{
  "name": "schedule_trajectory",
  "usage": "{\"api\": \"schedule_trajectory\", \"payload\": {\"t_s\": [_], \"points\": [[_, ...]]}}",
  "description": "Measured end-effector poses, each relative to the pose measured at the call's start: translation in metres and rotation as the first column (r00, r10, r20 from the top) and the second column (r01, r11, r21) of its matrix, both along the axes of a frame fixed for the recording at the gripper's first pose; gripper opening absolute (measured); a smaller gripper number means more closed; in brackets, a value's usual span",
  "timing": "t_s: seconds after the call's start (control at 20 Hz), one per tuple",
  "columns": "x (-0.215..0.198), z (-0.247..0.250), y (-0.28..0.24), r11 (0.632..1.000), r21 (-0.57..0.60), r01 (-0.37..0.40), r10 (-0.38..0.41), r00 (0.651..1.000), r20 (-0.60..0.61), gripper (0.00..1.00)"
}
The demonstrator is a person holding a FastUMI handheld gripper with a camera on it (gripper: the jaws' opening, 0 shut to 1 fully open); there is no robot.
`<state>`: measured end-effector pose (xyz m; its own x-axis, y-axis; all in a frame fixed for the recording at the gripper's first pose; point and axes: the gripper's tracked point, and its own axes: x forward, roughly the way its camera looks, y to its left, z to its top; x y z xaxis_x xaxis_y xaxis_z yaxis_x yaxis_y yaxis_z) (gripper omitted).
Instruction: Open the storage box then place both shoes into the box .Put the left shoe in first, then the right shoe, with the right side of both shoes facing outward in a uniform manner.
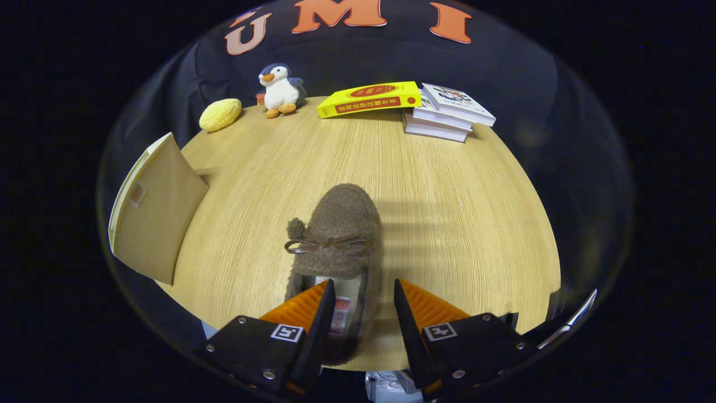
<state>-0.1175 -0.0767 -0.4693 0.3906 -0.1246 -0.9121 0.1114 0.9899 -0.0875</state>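
Hand-held gripper [362,288] poised over the near part of a round wooden worktop [458,212], its two fingers spread apart. Between the fingers lies a brown fleecy shoe [338,235], toe pointing to the far side, with a thin bow and a small pompom across its upper. The left finger [313,308] stands over the shoe's opening; the right finger sits just beside the shoe's right flank. Whether either finger touches the shoe cannot be told.

At the left edge of the worktop, a tan storage box [154,215] shows its raised flap with a pale rim. Along the far edge, from left to right: a yellow bun-shaped toy [220,114], a plush penguin [279,89], a yellow book [369,98] lying flat, and a stack of white books [447,112] just beside it, the top one turned at an angle.
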Motion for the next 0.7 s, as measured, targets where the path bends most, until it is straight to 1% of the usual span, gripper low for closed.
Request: {"api": "schedule_trajectory", "payload": {"t_s": [0.05, 0.1, 0.15, 0.2, 0.25, 0.3, 0.35, 0.4, 0.55, 0.7], "points": [[0.003, -0.006, -0.004, 1.000, -0.012, 0.004, -0.004, 1.000, -0.006, 0.60], [0.005, -0.013, -0.006, 1.000, -0.018, 0.009, -0.010, 1.000, -0.017, 0.49], [0.009, -0.018, -0.006, 1.000, -0.011, 0.018, -0.018, 1.000, -0.024, 0.45], [0.012, -0.020, -0.006, 1.000, -0.005, 0.028, -0.028, 0.999, -0.027, 0.38], [0.015, -0.023, -0.007, 0.999, -0.002, 0.038, -0.038, 0.999, -0.028, 0.34], [0.016, -0.027, -0.006, 0.999, 0.010, 0.051, -0.050, 0.998, -0.034, 0.27], [0.015, -0.030, -0.005, 0.998, 0.015, 0.063, -0.062, 0.997, -0.044, 0.23], [0.016, -0.030, -0.004, 0.997, 0.022, 0.071, -0.070, 0.997, -0.039, 0.16], [0.016, -0.030, -0.004, 0.997, 0.031, 0.067, -0.066, 0.997, -0.043, 0.11], [0.009, -0.025, -0.010, 0.991, 0.033, 0.131, -0.128, 0.989, -0.073, 0.04]]}}
